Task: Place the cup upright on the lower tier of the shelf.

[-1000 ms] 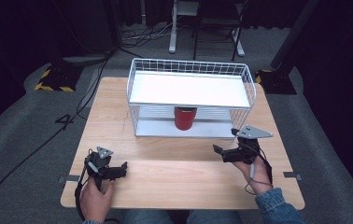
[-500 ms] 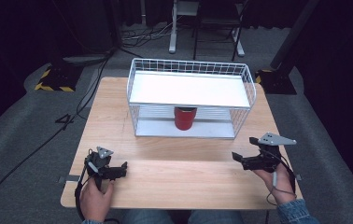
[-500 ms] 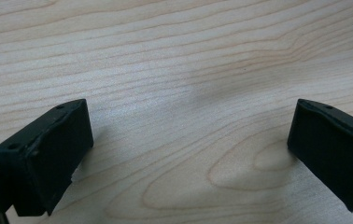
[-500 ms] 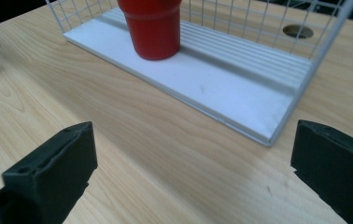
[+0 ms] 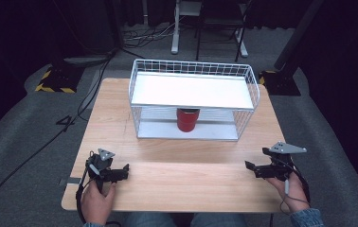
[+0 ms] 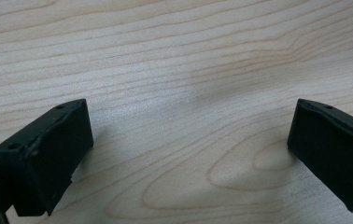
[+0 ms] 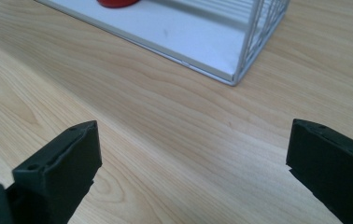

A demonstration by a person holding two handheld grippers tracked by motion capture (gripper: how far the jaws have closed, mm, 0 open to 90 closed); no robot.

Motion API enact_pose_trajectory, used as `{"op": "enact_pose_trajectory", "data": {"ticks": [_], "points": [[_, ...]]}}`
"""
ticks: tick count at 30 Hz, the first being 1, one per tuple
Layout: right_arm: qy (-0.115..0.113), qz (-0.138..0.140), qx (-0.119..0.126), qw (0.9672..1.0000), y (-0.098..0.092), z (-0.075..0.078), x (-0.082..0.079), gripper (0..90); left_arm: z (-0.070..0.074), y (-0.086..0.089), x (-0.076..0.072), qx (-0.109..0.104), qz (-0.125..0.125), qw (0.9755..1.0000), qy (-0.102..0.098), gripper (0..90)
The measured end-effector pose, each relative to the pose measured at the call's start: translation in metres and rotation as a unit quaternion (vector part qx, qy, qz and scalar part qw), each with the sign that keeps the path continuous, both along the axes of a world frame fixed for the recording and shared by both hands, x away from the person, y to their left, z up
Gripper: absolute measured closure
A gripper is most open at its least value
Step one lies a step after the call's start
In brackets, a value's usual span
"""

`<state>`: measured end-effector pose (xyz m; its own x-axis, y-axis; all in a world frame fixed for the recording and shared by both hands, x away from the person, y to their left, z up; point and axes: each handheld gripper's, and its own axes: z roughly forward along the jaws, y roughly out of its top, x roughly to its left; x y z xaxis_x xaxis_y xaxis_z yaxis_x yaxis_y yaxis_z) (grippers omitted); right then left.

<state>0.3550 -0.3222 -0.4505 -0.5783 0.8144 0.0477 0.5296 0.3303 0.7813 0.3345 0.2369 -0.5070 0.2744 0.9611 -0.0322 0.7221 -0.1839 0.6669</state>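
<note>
Now | left hand-held gripper (image 5: 120, 173) released | right hand-held gripper (image 5: 255, 169) released | red cup (image 5: 187, 119) under wire shelf (image 5: 193, 90) | no readable writing

A red cup (image 5: 187, 119) stands upright on the lower shelf of a white wire rack (image 5: 192, 71). The rack sits at the far middle of the wooden table (image 5: 182, 175), its white upper shelf bare.

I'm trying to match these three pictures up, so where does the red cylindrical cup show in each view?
High view: the red cylindrical cup stands at centre, on the lower shelf of the white wire rack.
Left gripper view: not in it.
Right gripper view: its red base is at the top edge, left of centre.
Shared landmark: the light wooden table.
</note>
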Motion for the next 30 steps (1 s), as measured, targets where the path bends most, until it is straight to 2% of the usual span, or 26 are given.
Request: {"op": "enact_pose_trajectory", "data": {"ticks": [4,16,23,25,26,30], "points": [[0.014,-0.003,-0.007,0.9999,-0.004,-0.010,-0.001,3.5,0.000,0.000,0.000,0.000,0.000,1.0000,0.000,0.4],[0.035,-0.001,-0.027,0.9990,-0.005,-0.038,-0.002,3.5,0.000,0.000,0.000,0.000,0.000,1.0000,0.000,0.4],[0.030,0.006,-0.059,0.9978,-0.002,-0.049,-0.003,3.4,0.000,0.000,0.000,0.000,0.000,1.0000,0.000,0.4],[0.034,0.007,-0.061,0.9975,-0.002,-0.053,-0.003,1.5,0.000,0.000,0.000,0.000,0.000,1.0000,0.000,0.4],[0.027,0.008,-0.056,0.9980,-0.002,-0.056,-0.003,0.0,0.000,0.000,0.000,0.000,0.000,1.0000,0.000,0.4],[0.027,0.006,-0.054,0.9981,-0.003,-0.056,-0.004,0.2,0.000,0.000,0.000,0.000,0.000,1.0000,0.000,0.4]]}}
